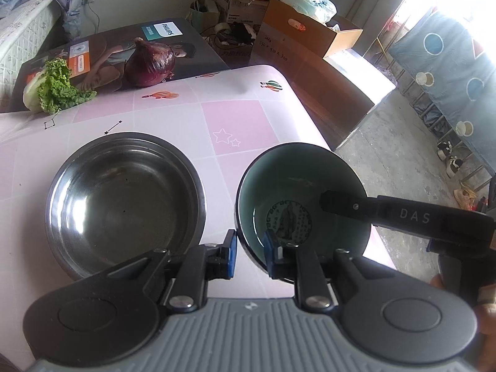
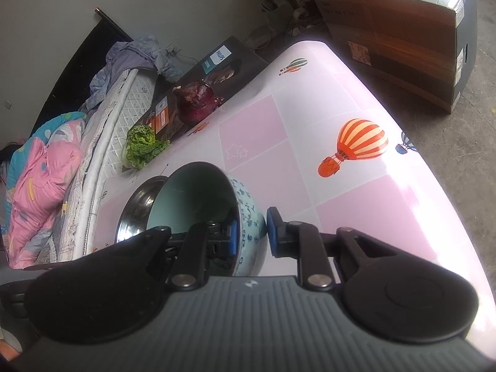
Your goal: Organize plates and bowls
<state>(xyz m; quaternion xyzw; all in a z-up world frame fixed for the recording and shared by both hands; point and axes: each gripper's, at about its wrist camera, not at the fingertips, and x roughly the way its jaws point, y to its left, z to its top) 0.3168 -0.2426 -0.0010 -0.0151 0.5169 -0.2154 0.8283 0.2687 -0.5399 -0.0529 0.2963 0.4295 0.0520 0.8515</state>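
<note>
Pinching the near rim of the teal ceramic bowl [image 1: 302, 207], my left tool [image 1: 250, 252] has one blue pad outside the wall and one inside. My right tool [image 2: 252, 232] clamps the same bowl on its far side, one pad inside, one on the patterned outer wall. Tilted between both tools, the bowl hangs over the pink tabletop [image 1: 235, 127], just beside the steel bowl [image 1: 124, 198]. Farther back lie a red onion [image 1: 150, 65] and lettuce [image 1: 54, 88].
</note>
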